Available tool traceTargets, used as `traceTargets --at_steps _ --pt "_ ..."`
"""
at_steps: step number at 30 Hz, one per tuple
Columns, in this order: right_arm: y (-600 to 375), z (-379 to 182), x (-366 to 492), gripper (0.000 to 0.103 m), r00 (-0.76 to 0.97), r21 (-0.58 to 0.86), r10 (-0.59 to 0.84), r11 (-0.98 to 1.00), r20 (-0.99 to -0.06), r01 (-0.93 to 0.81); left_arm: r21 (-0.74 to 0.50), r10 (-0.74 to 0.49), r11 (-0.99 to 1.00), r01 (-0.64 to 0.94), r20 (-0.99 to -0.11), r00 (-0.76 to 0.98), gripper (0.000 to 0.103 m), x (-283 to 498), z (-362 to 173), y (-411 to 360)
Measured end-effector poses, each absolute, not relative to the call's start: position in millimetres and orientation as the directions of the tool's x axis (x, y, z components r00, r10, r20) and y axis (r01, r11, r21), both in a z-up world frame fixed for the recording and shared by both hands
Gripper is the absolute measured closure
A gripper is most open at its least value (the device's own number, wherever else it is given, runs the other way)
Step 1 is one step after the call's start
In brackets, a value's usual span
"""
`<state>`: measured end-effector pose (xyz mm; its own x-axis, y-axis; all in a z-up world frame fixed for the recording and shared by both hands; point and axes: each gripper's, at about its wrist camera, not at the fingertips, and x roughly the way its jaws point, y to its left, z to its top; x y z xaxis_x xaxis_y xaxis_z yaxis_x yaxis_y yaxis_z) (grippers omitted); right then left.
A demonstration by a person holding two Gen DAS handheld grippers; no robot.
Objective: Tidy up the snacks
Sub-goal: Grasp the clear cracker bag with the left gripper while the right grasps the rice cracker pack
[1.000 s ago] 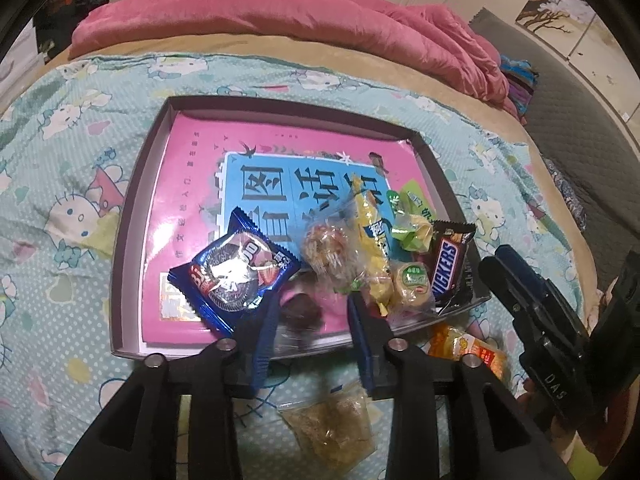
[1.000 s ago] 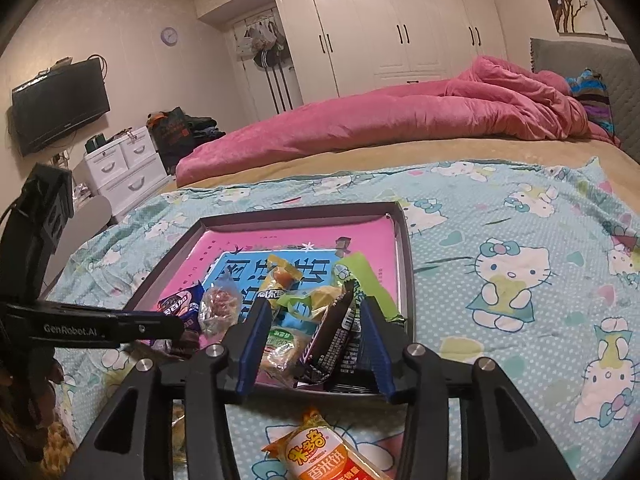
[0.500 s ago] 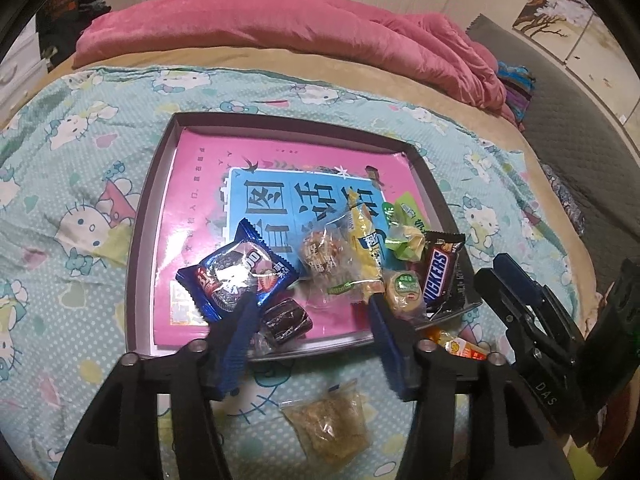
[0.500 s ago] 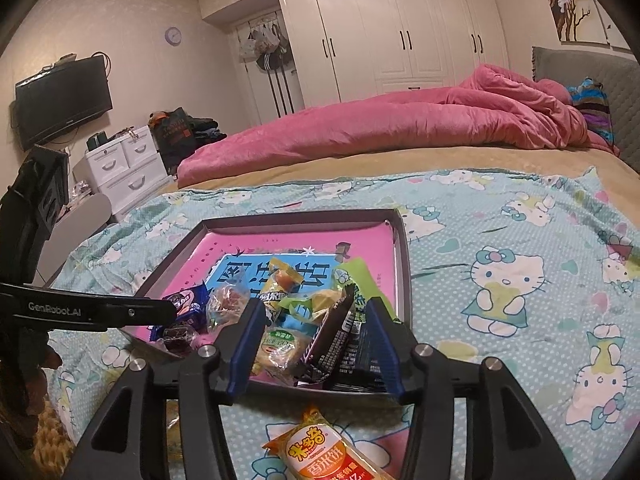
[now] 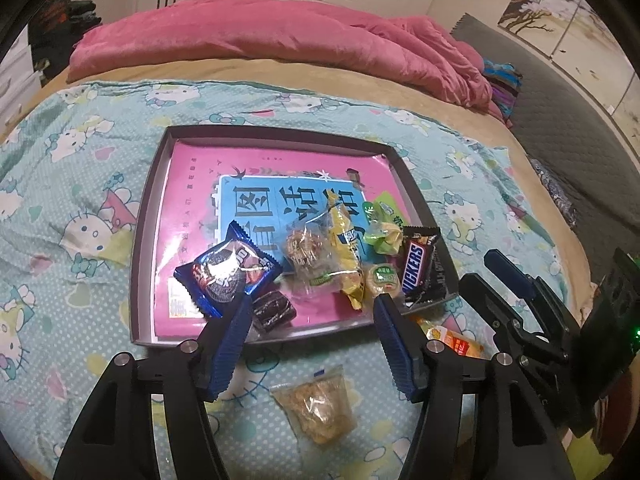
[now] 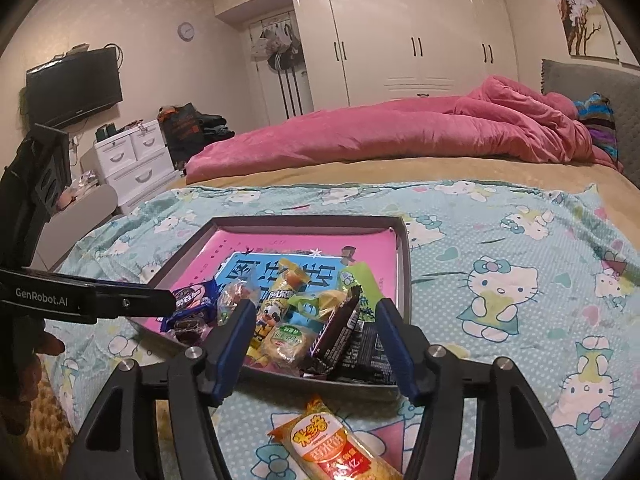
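A shallow dark box (image 5: 141, 216) with a pink and blue bottom lies on the bed and holds several snacks: a blue cookie pack (image 5: 226, 270), a dark cake (image 5: 272, 307), a Snickers bar (image 5: 414, 266). It also shows in the right wrist view (image 6: 403, 264). My left gripper (image 5: 312, 312) is open and empty above the box's near edge. A clear bag of crumbly snack (image 5: 318, 410) lies on the sheet below it. My right gripper (image 6: 314, 320) is open and empty above the box's near right corner. An orange rice-snack packet (image 6: 336, 446) lies on the sheet below it, also seen in the left wrist view (image 5: 452, 338).
The box rests on a teal Hello Kitty sheet (image 6: 500, 292). A rolled pink duvet (image 5: 260, 36) lies across the far side of the bed. White drawers (image 6: 132, 160) stand to the left, wardrobes behind.
My left gripper has pulled back and up from the box and opened wider, leaving the dark cake in the box. My right gripper has risen slightly and stays open.
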<state>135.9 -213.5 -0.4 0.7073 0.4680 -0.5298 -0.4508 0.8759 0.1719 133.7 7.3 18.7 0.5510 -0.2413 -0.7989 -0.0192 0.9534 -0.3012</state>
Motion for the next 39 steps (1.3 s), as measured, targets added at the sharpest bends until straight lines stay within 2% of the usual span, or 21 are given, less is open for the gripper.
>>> traceTargets --at_steps 4,13,27,32,39 --pt "-214.7 1.3 128.7 0.037 0.690 0.167 0.479 0.866 -0.543 -0.470 -0.314 -0.254 0.949 -0.017 -0.797 0.548 0.038 126.7 19.7 9.8" --pt "-218.4 -4.4 115.7 0.036 0.644 0.150 0.477 0.856 -0.598 -0.495 -0.317 -0.279 0.949 0.009 -0.823 0.495 0.038 110.4 4.9 -1.0" --pt "-207.3 -37.1 109.7 0.036 0.593 -0.048 0.324 0.850 -0.737 -0.525 -0.277 -0.259 0.961 0.010 -0.882 0.395 0.038 100.4 -30.2 -20.9" --pt "-208.0 -51.5 113.2 0.036 0.560 -0.089 0.275 0.838 -0.782 -0.538 -0.270 -0.256 0.963 0.013 -0.896 0.364 0.038 98.7 -38.2 -25.1" --pt "-197.5 -72.2 115.5 0.039 0.476 -0.074 0.272 0.805 -0.836 -0.589 -0.263 -0.249 0.965 0.003 -0.907 0.339 0.038 99.1 -48.8 -30.3"
